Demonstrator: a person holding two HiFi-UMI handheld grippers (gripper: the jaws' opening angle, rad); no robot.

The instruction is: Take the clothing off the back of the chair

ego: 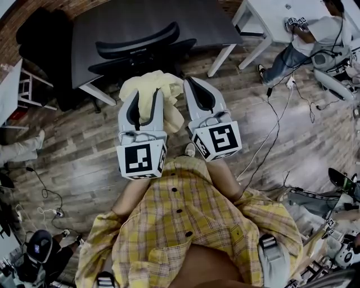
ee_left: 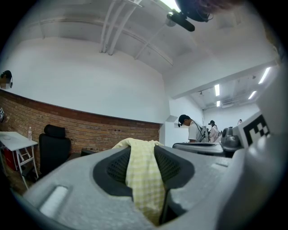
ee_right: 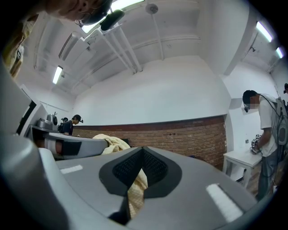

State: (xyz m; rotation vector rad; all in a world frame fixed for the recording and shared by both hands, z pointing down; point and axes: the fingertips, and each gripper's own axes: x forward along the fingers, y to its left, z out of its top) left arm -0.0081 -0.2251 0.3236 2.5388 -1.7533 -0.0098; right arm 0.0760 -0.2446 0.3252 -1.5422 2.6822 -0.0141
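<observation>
- left gripper (ego: 142, 97): low centre-left in the head view. Jaws part closed, pinching a thick fold of the yellow checked clothing (ego: 151, 84). In the left gripper view the fold (ee_left: 144, 179) fills the gap between the pads and spills over the top of the left gripper (ee_left: 143, 149).
- clothing: bunched lump at 12 o'clock from the left gripper and 10 o'clock from the right one. It is off the chair back and hangs between the two grippers. The long axis of the bunch runs roughly 9 to 3, across both sets of jaws. The left gripper is nearer the bulk.
- chair (ego: 138, 46): black office chair at 12 o'clock from both grippers, tucked at the dark table (ego: 112, 22). Its back is bare. The top of the bunch sits just beside the seat edge, and I can't tell whether they touch.
- right gripper (ego: 198, 84): centre-right, beside the left one and apart from it. Jaws nearly together, nipping a thin edge of the clothing (ee_right: 135, 193), seen in the right gripper view below the right gripper (ee_right: 141, 153).
- judgement: removal looks near done. The next move likely pulls toward 6 o'clock, away from the chair, both grips kept. The risk is the thin right-side pinch slipping.
- far right at 2 o'clock: a person (ego: 298, 42) at a white table (ego: 264, 17), not involved.
</observation>
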